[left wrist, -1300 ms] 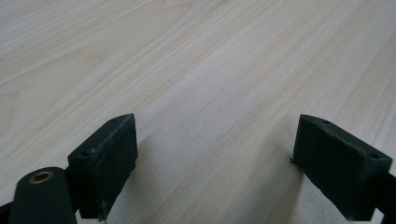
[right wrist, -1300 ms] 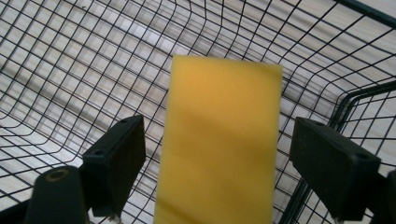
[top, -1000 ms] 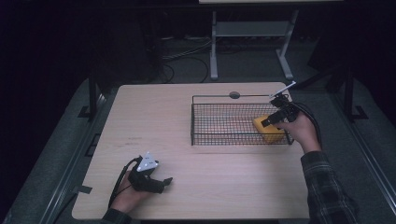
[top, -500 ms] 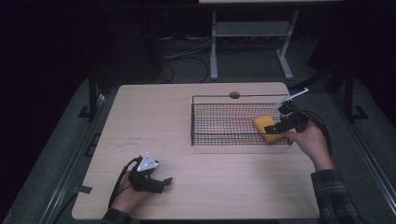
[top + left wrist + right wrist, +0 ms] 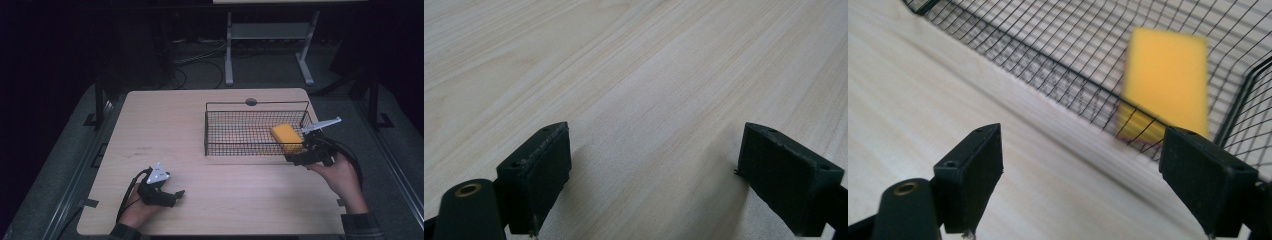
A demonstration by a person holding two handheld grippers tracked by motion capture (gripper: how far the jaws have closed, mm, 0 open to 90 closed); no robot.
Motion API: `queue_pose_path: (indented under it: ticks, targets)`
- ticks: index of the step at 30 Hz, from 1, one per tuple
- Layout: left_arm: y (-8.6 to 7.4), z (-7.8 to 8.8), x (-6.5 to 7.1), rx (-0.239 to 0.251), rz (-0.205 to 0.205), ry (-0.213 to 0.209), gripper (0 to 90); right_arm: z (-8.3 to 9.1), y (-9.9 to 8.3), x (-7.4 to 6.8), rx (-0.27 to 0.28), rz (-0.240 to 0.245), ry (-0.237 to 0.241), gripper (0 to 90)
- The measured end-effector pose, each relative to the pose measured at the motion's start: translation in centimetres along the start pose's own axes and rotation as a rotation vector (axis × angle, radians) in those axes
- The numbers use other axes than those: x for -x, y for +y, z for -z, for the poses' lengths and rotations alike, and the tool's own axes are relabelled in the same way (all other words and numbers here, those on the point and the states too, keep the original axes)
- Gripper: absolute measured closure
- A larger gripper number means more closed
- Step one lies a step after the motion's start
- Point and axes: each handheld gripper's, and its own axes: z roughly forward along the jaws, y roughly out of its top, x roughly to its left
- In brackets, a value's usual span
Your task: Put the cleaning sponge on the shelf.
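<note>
A yellow sponge (image 5: pixel 286 137) lies flat inside the black wire basket (image 5: pixel 235 134), at its right end. In the right gripper view the sponge (image 5: pixel 1165 90) sits behind the basket's near wall (image 5: pixel 1058 62). My right gripper (image 5: pixel 296 159) is just outside the basket's front right corner, above the table, open with nothing between its jaws (image 5: pixel 1083 175). My left gripper (image 5: pixel 172 196) rests near the table's front left, open over bare wood (image 5: pixel 654 175).
The light wooden table (image 5: pixel 165 130) has a round cable hole (image 5: pixel 251 102) behind the basket. A white stand (image 5: pixel 265 35) and cables are on the dark floor beyond the far edge. The table's right edge is close to my right hand (image 5: pixel 342 175).
My right gripper has drawn back out of the basket toward the front edge, leaving the sponge inside. The left gripper has stayed in place.
</note>
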Motion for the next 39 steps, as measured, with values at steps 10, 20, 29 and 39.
queue_pose_path:
  ticks: [10, 20, 29, 39]
  targets:
    - [0.0, 0.0, 0.0, 0.003, 0.003, 0.0, 12.9, -1.3, -3.3, -1.6, 0.002, 0.026, 0.011, 16.1]
    - [0.0, 0.0, 0.1, 0.003, 0.006, 0.002, 13.0, -3.5, -6.4, -2.0, 0.004, 0.014, 0.006, 14.0]
    - [0.0, 0.0, 0.0, -0.001, 0.003, 0.002, 13.0, -5.0, -8.5, -2.1, 0.011, 0.005, -0.042, 12.5]
    - [0.0, 0.0, 0.1, -0.001, 0.004, 0.003, 13.0, -5.6, -9.4, -2.1, 0.039, 0.017, -0.052, 8.6]
